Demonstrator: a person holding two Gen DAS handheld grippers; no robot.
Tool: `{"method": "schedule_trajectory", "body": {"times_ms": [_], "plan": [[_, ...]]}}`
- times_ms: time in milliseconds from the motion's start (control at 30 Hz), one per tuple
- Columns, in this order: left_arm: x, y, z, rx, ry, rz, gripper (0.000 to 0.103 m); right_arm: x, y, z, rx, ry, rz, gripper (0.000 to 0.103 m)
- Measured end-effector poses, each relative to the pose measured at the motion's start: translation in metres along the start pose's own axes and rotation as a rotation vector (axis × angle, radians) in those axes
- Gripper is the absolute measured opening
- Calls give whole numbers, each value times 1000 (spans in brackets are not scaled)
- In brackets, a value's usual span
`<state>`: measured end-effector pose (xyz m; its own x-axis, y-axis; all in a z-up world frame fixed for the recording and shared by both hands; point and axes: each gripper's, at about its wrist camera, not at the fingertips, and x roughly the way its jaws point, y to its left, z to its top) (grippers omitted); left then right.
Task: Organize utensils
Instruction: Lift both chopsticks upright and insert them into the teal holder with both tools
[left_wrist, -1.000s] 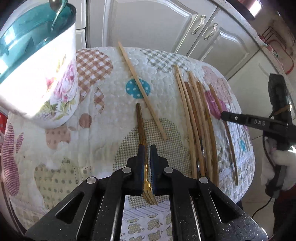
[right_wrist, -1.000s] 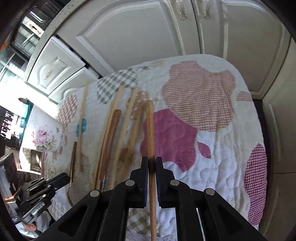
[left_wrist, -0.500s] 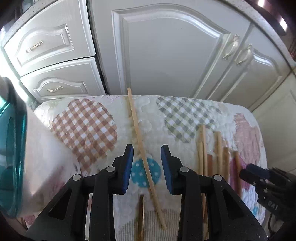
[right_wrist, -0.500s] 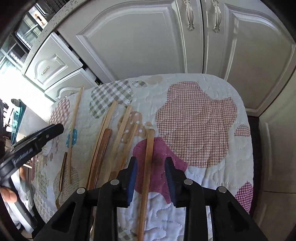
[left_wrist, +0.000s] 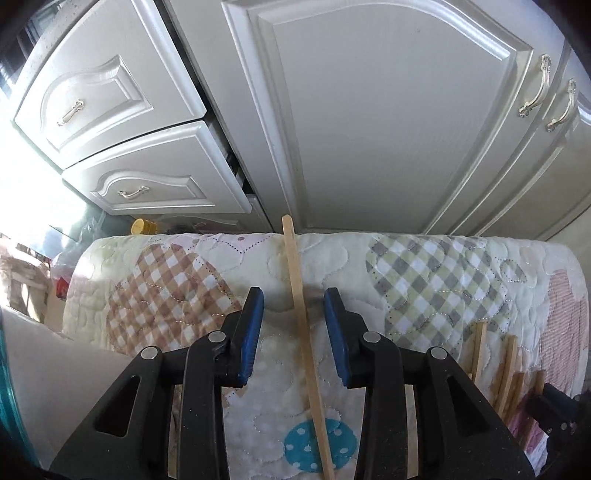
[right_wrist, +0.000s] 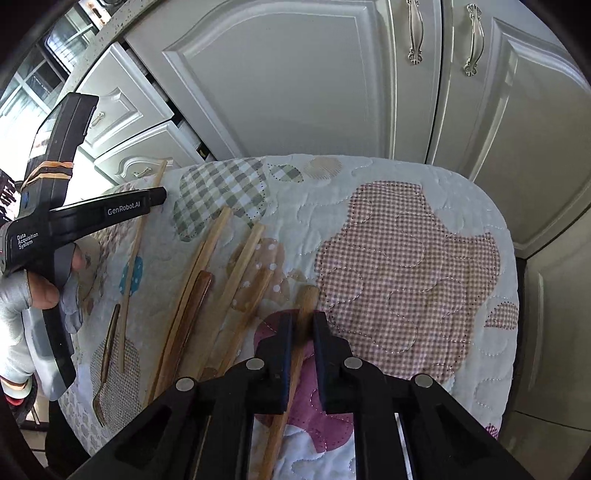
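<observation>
My left gripper (left_wrist: 294, 301) points down over a pale flat wooden stick (left_wrist: 308, 343) on the quilted cloth (left_wrist: 424, 280). Its jaws are closing, with the stick between them and clear gaps on both sides. In the right wrist view the same gripper (right_wrist: 159, 195) hovers above that stick (right_wrist: 133, 258). My right gripper (right_wrist: 303, 320) is closing on the end of a wooden utensil handle (right_wrist: 307, 295), its pads against the handle's sides. Several more wooden utensils (right_wrist: 207, 280) lie in a row to its left. A dark-handled fork (right_wrist: 107, 350) lies further left.
A white container with a teal rim (left_wrist: 44, 387) stands at the cloth's left edge. White cabinet doors (left_wrist: 388, 129) and two slightly pulled-out drawers (left_wrist: 155, 184) rise just behind the far edge. A gloved hand (right_wrist: 22, 295) holds the left gripper.
My left gripper let go of the fork, moved to the far end of the cloth and now straddles the pale stick. My right gripper opened around the wooden handle, then narrowed on it again nearer its end.
</observation>
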<state>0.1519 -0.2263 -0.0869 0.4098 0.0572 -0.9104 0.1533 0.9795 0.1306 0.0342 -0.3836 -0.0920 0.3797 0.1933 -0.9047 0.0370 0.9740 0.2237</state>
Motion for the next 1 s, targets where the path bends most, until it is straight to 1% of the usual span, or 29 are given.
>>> {"method": "schedule_trajectory", "body": {"times_ms": [33,67,100,167,267,367,467,500,633,833,933,1000], "plan": [[1,2,0,15,7,-37,8,-2,-1,-1,3,-1,7,10],[-2,2,-3,24,17,-69,5,-4,-2,-1,11,-5,20,10],[-7,-2,-4,26,20,-97,4,-8,-3,-2,21,-13,36,9],[-21,3,-13,13,16,-199,4,-17,-2,-4,27,-31,52,9],[-56,15,-30,13,-21,-336,4,-35,1,-8,31,-65,71,8],[-90,31,-47,17,-47,-427,4,-57,2,-14,44,-106,100,8],[-120,49,-63,15,-89,-474,4,-78,11,-17,29,-142,121,7],[-134,49,-70,10,-103,-485,4,-85,14,-18,22,-153,124,7],[-167,78,-83,-22,-167,-520,4,-115,35,-19,-18,-201,143,7],[-207,118,-91,-55,-252,-519,4,-156,69,-13,-93,-272,159,7],[-218,129,-93,-62,-287,-491,4,-169,88,-7,-131,-300,175,7],[-221,137,-95,-67,-294,-482,4,-175,101,-2,-159,-312,178,7]]}}
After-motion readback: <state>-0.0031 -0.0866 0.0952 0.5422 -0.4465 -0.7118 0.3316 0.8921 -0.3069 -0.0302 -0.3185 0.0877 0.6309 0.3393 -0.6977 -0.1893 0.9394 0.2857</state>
